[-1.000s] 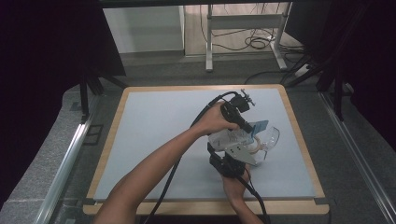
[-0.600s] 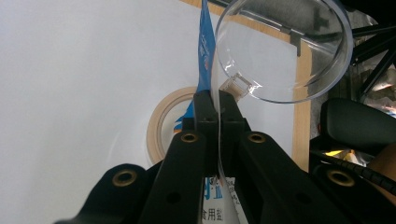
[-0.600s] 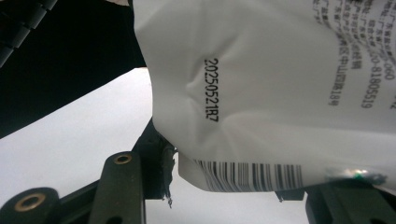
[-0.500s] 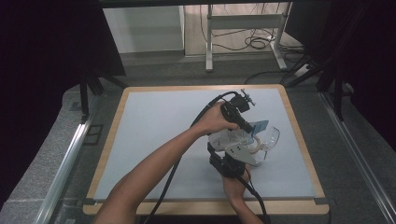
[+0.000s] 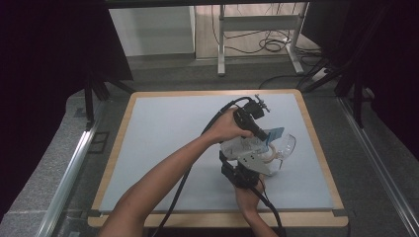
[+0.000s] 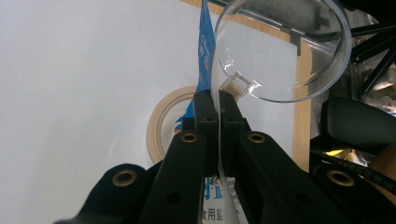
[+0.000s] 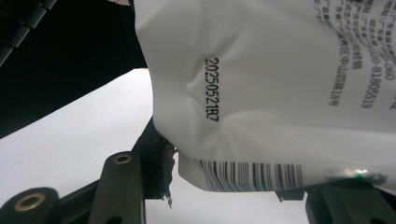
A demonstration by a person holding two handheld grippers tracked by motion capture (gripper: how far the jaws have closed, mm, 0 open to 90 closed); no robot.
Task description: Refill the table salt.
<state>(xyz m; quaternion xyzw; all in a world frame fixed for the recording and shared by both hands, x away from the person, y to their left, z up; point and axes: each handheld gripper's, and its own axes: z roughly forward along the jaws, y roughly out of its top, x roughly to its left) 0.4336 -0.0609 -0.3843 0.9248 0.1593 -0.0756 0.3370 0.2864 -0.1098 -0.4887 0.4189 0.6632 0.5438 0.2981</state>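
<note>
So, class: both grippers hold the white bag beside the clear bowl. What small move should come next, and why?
Probably tip the bag toward the clear bowl. The left gripper pinches its top edge at the bowl's rim, and the right gripper holds the barcode end.

The left gripper [image 6: 218, 100] has its two black jaws closed tight on the thin edge of a bag [image 6: 206, 51], which is blue on the upper part and white with printed characters lower down, between the arms of the gripper. Just right of the jaw tips stands a clear round plastic container [image 6: 280, 46] (its small tab almost touches the right jaw). Behind the jaws, a roll of beige tape [image 6: 161, 123] lies flat on the white table surface [image 6: 79, 79]. The wooden border [image 6: 302, 100] of the table runs at the right.
</note>
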